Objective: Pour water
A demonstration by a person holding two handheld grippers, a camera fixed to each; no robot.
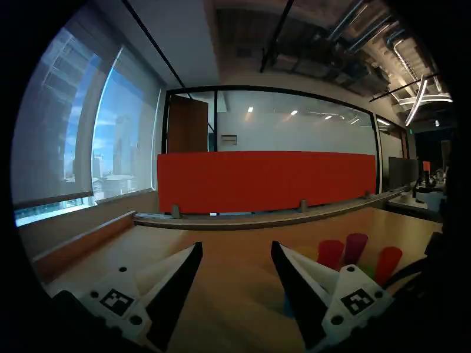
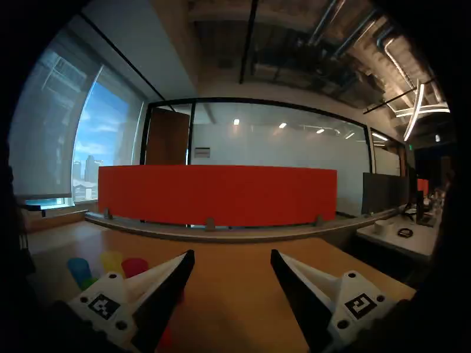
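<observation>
Your left gripper (image 1: 235,244) hangs above the wooden surface (image 1: 235,282) with its jaws spread wide and nothing between them. The right gripper (image 2: 231,253) is the same: jaws wide apart, empty. Both point toward the orange divider (image 1: 265,181) at the far edge.

The task's things are the coloured cups (image 1: 355,247), standing close together on the surface, off to the right in the left gripper view and partly hidden behind that gripper's right finger. In the right gripper view a blue cup (image 2: 78,270), a yellow cup (image 2: 110,260) and a pink cup (image 2: 134,266) stand low on the left, just beyond its left finger. Which cup holds water, if any, you cannot tell from here — the rims face away and the insides are hidden.

The likely trouble is crowding. The cups look light and stand nearly touching, so a jaw sliding in beside one could tip its neighbour. Neither gripper is lined up on a cup, so closing now would catch only air. And a squeeze near the rim, or a fast tilt, would probably slop water onto the surface.
</observation>
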